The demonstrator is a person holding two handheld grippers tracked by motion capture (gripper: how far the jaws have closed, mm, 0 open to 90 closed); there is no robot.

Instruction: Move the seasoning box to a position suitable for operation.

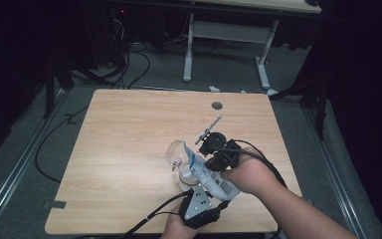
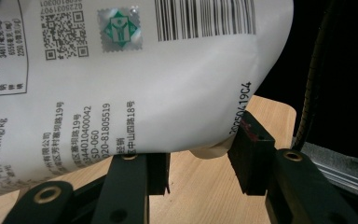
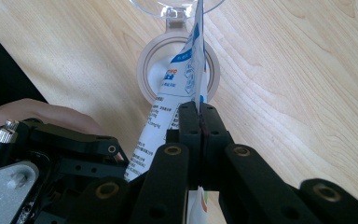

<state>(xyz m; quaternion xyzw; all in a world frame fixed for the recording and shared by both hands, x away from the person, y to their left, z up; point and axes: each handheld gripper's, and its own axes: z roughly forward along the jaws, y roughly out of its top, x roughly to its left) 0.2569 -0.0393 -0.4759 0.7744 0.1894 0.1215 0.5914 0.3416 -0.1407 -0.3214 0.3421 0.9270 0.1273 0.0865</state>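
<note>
The step in hand looks like pouring: the white pouch (image 1: 210,175), at the lower middle of the high view, is tilted with its top over the open clear container (image 3: 177,70) on the counter (image 1: 129,149). The right gripper (image 3: 199,122) has its jaws closed on the pouch edge, while the left gripper (image 1: 197,205) holds the bulging bottom between half-open jaws (grip not certain). Next it needs a steeper tilt; readable print includes "020-81805519", a barcode and a QR code.

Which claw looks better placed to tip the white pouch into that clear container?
Probably the right claw: its jaws are pinched shut on the white pouch, whose top end already slants down over the clear container. The left claw sits beneath the pouch's lower end, jaws apart, seemingly just supporting it.
</note>
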